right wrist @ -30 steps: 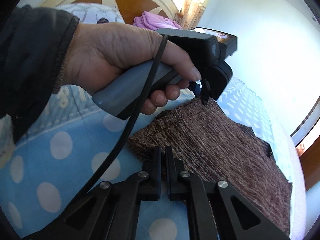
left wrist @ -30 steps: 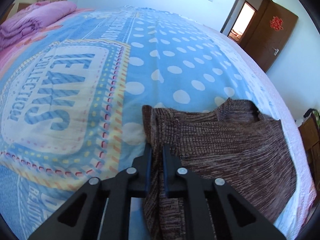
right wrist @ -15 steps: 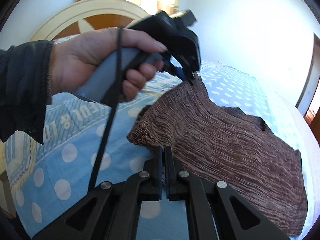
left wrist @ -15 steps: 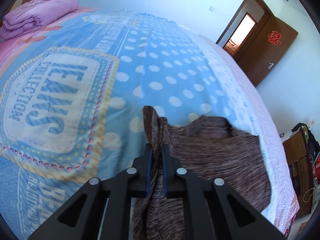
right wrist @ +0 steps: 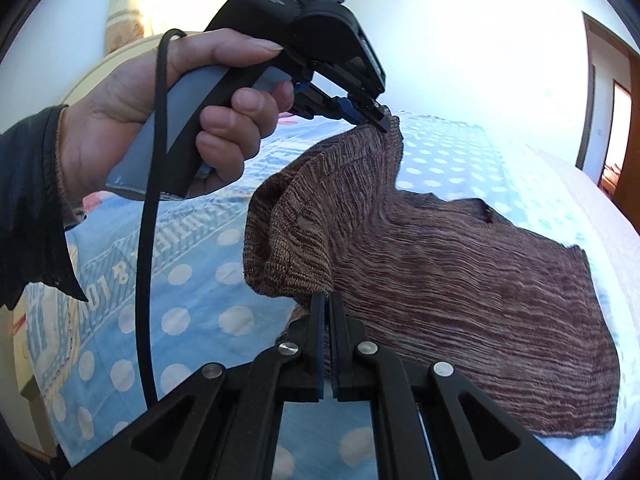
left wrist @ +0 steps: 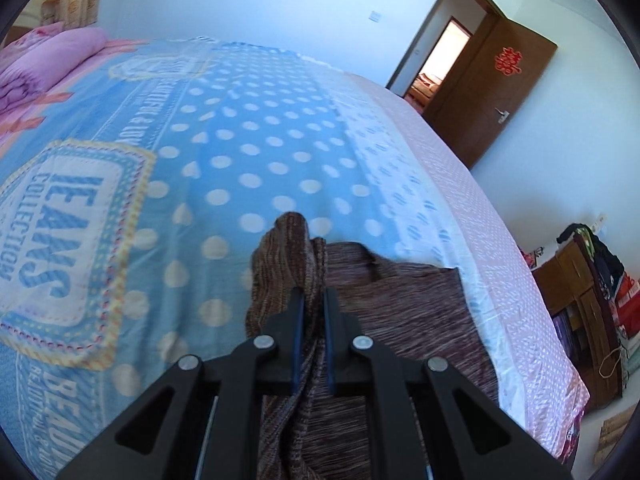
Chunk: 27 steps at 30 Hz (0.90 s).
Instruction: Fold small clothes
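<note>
Both claws are pinching the brown knit top (right wrist: 460,272), the left gripper (left wrist: 311,300) and right gripper (right wrist: 328,304) clamped tight on its near-left edge; the far-right portion is lying on the blue bedspread (left wrist: 256,152). Probably folding it rightward, they are best carrying both corners level.

Blue polka-dot bedspread (left wrist: 256,128) w/ "JEANS COLLECTION" patch (left wrist: 60,216). Pink folded quilt (left wrist: 44,60) at far left; brown door (left wrist: 500,92) open w/ red decoration (left wrist: 506,61). Cluttered wooden cabinet (left wrist: 588,308) by right wall.

Beside the brown door (left wrist: 486,92), the cluttered wooden cabinet (left wrist: 580,300) was cut by the frame's edge, its contents too small to identify.
</note>
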Each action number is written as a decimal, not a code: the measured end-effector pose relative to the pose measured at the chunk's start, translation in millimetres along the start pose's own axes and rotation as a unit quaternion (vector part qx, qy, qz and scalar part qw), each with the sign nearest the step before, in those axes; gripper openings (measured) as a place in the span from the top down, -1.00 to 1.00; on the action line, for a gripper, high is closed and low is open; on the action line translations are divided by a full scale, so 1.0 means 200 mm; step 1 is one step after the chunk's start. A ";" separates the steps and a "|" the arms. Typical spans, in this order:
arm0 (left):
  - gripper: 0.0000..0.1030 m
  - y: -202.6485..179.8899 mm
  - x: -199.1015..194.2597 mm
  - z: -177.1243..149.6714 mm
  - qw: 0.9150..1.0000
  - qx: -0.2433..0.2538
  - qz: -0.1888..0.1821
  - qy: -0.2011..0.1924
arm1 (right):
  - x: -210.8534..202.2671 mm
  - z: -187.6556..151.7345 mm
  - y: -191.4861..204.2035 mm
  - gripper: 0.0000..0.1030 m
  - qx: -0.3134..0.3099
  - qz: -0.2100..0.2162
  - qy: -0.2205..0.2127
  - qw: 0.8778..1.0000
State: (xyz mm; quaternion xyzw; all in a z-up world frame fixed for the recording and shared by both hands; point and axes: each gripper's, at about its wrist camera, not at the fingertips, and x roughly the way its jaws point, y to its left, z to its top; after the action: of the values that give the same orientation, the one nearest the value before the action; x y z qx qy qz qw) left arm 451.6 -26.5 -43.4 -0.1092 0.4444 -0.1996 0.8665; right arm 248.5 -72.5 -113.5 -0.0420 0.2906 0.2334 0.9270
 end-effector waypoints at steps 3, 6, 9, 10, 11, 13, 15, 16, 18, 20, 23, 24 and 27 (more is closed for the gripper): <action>0.83 -0.07 0.01 0.01 1.000 0.007 -0.007 -0.001 | -0.04 -0.01 -0.06 0.98 0.016 -0.004 -0.004 1.000; 0.83 -0.15 0.03 0.03 1.000 0.014 -0.014 0.000 | -0.08 -0.02 -0.12 0.98 0.030 -0.010 -0.009 0.999; 0.83 -0.23 0.05 0.04 1.000 0.025 -0.019 0.000 | -0.14 -0.03 -0.19 0.99 0.049 -0.018 -0.015 0.999; 0.83 -0.27 0.05 0.05 0.999 0.029 -0.022 0.000 | -0.16 -0.03 -0.21 0.99 0.056 -0.021 -0.017 0.998; 0.83 -0.29 0.06 0.05 0.999 0.032 -0.024 0.000 | -0.17 -0.04 -0.24 0.99 0.062 -0.024 -0.018 0.998; 0.83 -0.35 0.08 0.06 0.999 0.037 -0.029 -0.001 | -0.21 -0.05 -0.29 0.99 0.075 -0.029 -0.021 0.997; 0.83 -0.39 0.10 0.07 0.999 0.041 -0.034 0.000 | -0.26 -0.06 -0.34 0.99 0.085 -0.036 -0.023 0.995; 0.83 -0.41 0.11 0.07 0.998 0.044 -0.035 0.001 | -0.27 -0.07 -0.37 0.99 0.091 -0.040 -0.023 0.995; 0.83 -0.46 0.13 0.07 0.998 0.050 -0.039 0.003 | -0.31 -0.09 -0.42 0.99 0.102 -0.045 -0.024 0.994; 0.83 -0.51 0.17 0.06 0.998 0.055 -0.043 0.007 | -0.35 -0.10 -0.47 0.99 0.113 -0.052 -0.025 0.992; 0.83 -0.58 0.22 0.06 0.997 0.062 -0.048 0.013 | -0.41 -0.13 -0.53 0.99 0.128 -0.061 -0.025 0.990; 0.83 -0.60 0.23 0.06 0.997 0.065 -0.048 0.014 | -0.42 -0.13 -0.55 0.99 0.132 -0.063 -0.024 0.989; 0.83 -0.67 0.27 0.04 0.996 0.075 -0.050 0.021 | -0.45 -0.17 -0.60 1.00 0.147 -0.070 -0.021 0.986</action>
State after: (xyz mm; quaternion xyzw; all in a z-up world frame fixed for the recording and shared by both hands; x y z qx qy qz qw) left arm 454.1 -170.4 -29.2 -0.0621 0.4407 -0.2776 0.8514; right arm 221.0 -223.0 -99.3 0.0792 0.2987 0.1230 0.9431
